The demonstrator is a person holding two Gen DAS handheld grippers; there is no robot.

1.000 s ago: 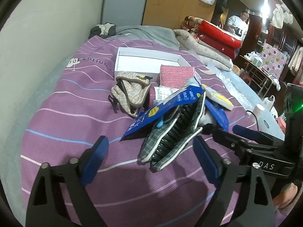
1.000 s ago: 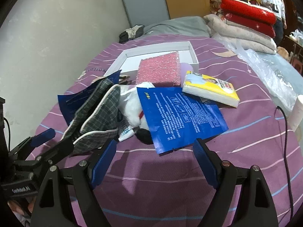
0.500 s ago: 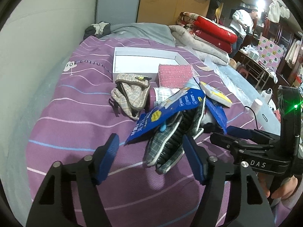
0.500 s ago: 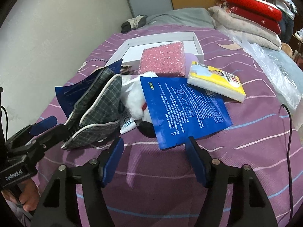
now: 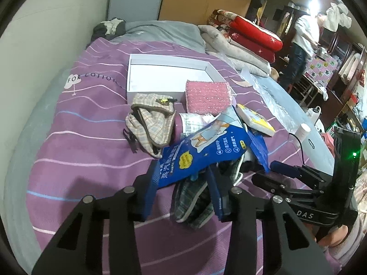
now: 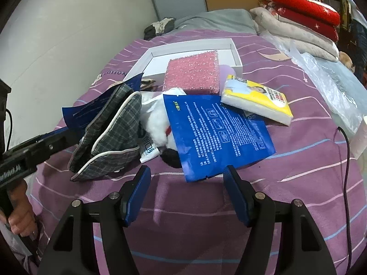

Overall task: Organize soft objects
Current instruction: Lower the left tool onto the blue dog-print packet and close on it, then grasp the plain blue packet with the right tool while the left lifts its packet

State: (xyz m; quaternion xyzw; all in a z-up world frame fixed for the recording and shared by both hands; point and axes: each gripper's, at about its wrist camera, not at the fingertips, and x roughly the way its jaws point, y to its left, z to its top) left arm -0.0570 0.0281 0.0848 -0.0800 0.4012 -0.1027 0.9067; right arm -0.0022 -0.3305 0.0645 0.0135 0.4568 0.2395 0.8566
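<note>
A pile of soft things lies on the purple striped bed. A pair of grey plaid slippers lies under a blue packet. My left gripper has its jaws around the slippers and the packet's edge, partly closed, contact unclear. It also shows in the right wrist view. My right gripper is open and empty in front of a second blue packet. A pink sponge, a beige plaid pouch, a white plush toy and a yellow tissue pack lie around.
A white shallow box sits behind the pile. Folded red and grey bedding is stacked at the far right. A clear plastic sheet and a black cable lie at the right. A wall runs along the left.
My left gripper has moved forward onto the slippers and its jaws have narrowed around them. My right gripper has also narrowed a little and drawn closer to the blue packet.
</note>
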